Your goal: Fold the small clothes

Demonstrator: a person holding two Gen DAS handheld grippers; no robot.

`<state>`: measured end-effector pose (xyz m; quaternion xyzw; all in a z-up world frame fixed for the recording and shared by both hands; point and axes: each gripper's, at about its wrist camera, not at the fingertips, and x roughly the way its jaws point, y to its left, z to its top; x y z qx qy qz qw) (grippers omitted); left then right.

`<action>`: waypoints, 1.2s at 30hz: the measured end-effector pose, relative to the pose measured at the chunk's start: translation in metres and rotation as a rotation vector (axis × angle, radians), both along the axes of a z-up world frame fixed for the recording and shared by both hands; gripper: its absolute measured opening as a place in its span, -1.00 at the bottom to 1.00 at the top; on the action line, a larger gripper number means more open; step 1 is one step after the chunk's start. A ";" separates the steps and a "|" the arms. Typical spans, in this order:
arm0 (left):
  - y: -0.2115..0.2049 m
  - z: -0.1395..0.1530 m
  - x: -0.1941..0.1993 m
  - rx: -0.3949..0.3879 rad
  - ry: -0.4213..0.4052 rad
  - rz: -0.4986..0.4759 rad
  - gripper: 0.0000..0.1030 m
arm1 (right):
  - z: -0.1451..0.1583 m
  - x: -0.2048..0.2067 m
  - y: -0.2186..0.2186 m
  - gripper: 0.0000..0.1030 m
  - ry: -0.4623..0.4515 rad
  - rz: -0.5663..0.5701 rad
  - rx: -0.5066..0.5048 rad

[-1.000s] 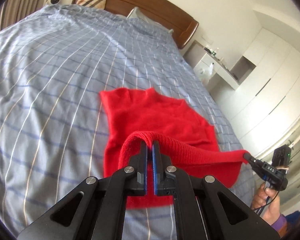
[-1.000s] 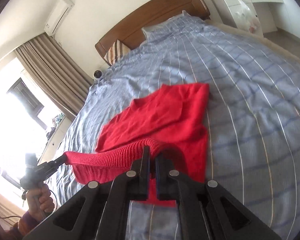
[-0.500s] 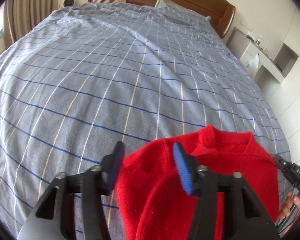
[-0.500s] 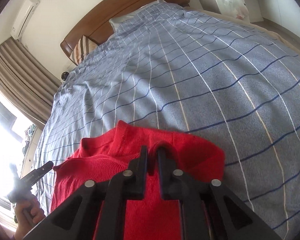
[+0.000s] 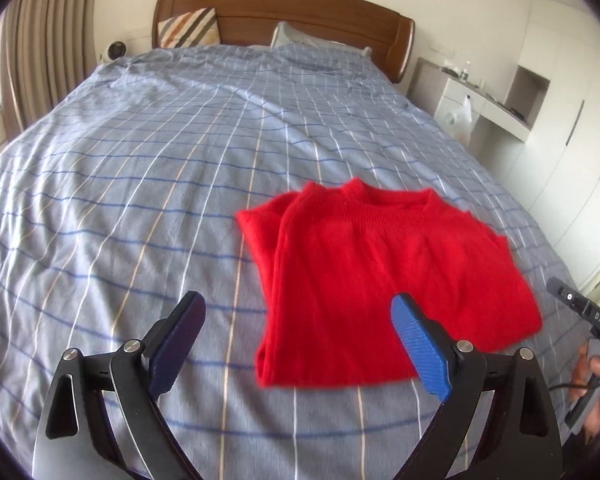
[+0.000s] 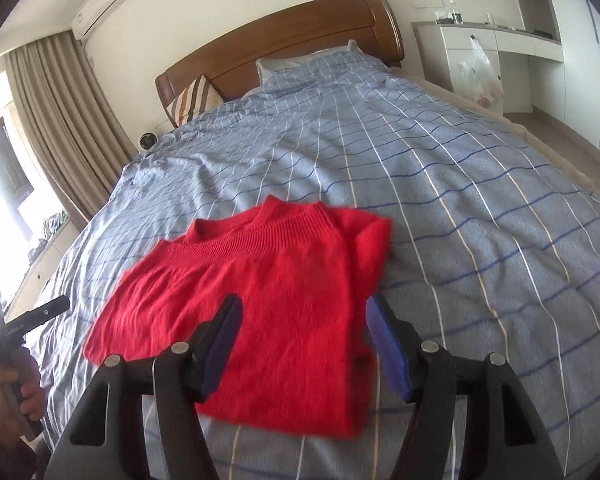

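In the left wrist view, the left gripper point(image 5: 298, 322) has its fingers point(image 5: 418, 346) spread wide and they hold nothing. The red sweater point(image 5: 384, 276) lies folded on the bed point(image 5: 140, 184), ahead and a little to the right, with its ribbed collar toward the wooden headboard point(image 5: 300, 12). At the right edge a hand grips the handle of the other tool. In the right wrist view, the right gripper point(image 6: 304, 340) is also wide apart and empty, above the near part of the red sweater point(image 6: 260, 296). The checked blue cover lies under the garment on all sides.
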<state>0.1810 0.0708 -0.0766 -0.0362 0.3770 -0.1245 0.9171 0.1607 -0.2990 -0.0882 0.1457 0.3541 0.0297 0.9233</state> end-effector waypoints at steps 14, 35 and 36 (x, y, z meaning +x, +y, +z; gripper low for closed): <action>-0.003 -0.077 -0.056 0.015 0.085 0.123 0.86 | -0.061 -0.131 0.061 0.35 0.018 0.048 -0.232; -0.015 -0.075 -0.076 0.159 0.058 0.095 0.96 | -0.067 -0.133 0.059 0.46 0.009 0.048 -0.227; -0.015 -0.075 -0.076 0.163 0.060 0.098 0.96 | -0.068 -0.133 0.060 0.46 0.008 0.048 -0.232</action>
